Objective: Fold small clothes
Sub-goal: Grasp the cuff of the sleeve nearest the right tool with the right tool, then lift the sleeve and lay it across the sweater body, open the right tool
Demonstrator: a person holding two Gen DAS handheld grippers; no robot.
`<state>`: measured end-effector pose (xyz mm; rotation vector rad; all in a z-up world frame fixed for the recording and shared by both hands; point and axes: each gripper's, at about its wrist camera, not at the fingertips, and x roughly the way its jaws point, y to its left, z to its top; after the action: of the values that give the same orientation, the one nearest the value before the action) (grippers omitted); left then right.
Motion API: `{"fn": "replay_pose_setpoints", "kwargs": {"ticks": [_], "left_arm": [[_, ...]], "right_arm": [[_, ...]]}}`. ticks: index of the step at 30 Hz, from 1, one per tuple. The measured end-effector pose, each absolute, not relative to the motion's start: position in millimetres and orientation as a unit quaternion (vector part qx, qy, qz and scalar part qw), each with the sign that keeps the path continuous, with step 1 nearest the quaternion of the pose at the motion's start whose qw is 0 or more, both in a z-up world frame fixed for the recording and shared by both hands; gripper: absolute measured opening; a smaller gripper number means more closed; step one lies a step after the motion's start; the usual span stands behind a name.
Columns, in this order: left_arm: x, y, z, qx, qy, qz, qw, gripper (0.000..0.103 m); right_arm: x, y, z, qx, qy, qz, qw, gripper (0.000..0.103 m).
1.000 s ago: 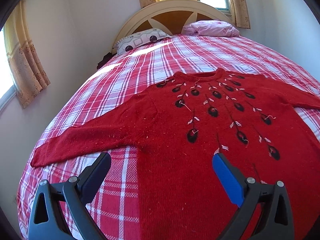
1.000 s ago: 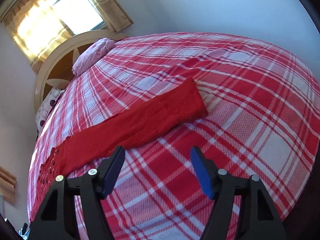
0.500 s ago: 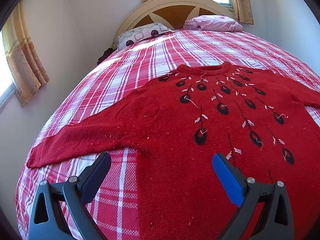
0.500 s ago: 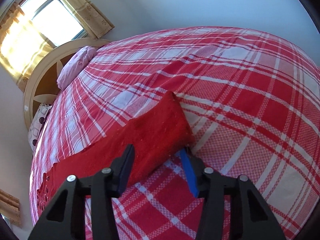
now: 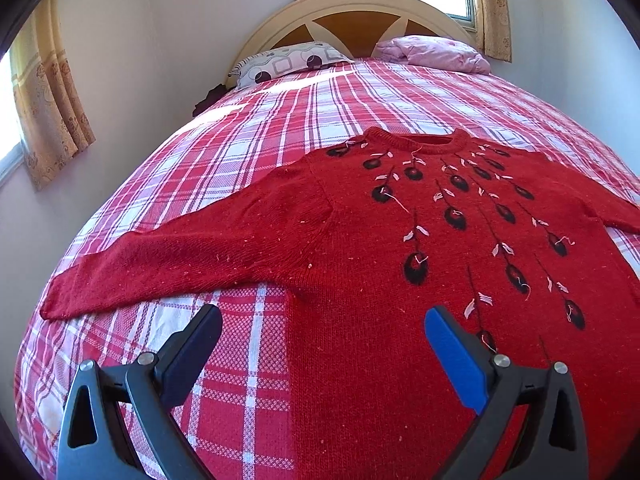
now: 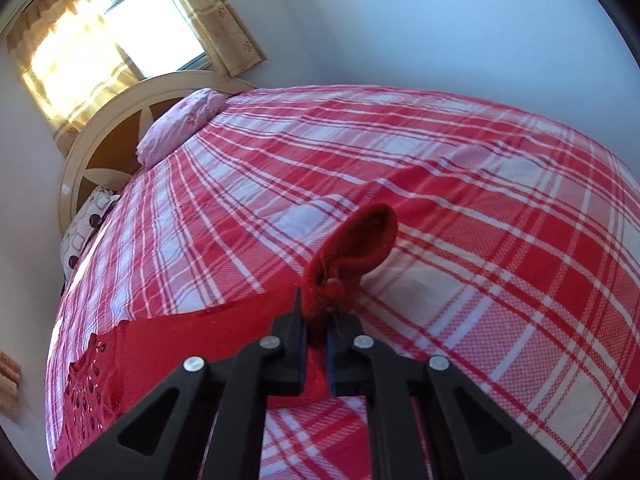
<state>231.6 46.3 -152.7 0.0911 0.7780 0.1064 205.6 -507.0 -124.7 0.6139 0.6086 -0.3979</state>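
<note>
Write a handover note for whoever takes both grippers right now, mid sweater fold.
Right gripper: shut on the sleeve cuff, which is lifted off the bedspread.
Left gripper: open, holding nothing, above the sweater's lower left edge.
Sweater: front up on the bed, collar toward the headboard, other sleeve spread flat.
Done: one sleeve gripped; no fold laid.
Left: probably carry that sleeve across the body, fold the other sleeve, then fold the body.
</note>
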Motion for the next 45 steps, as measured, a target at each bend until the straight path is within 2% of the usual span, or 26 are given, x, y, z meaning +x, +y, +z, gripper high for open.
{"fn": "replay_pose_setpoints", "kwargs": {"ticks": [12,23,31,40,45], "left_arm": [[223,68,-154,0.013,0.38,0.043,0.924,0.102],[220,86,-155,-0.013,0.379,0.039,0.925,0.102],[221,97,-156,-0.033,0.384,0.033,0.922,0.102],[232,98,-148,-0.049,0.384,0.014,0.922,0.102],[247,79,-142,-0.055,0.385,-0.022,0.921,0.102]], "right_arm": [[283,-379,-60,0.177,0.291,-0.051,0.939,0.009],[319,-269,-45,0.096,0.298,0.058,0.948,0.008],[329,-198,-63,0.069,0.314,0.121,0.939,0.008],[328,-125,-118,0.017,0.362,0.188,0.913,0.009],[324,-113,-150,0.001,0.4,0.228,0.888,0.016]]}}
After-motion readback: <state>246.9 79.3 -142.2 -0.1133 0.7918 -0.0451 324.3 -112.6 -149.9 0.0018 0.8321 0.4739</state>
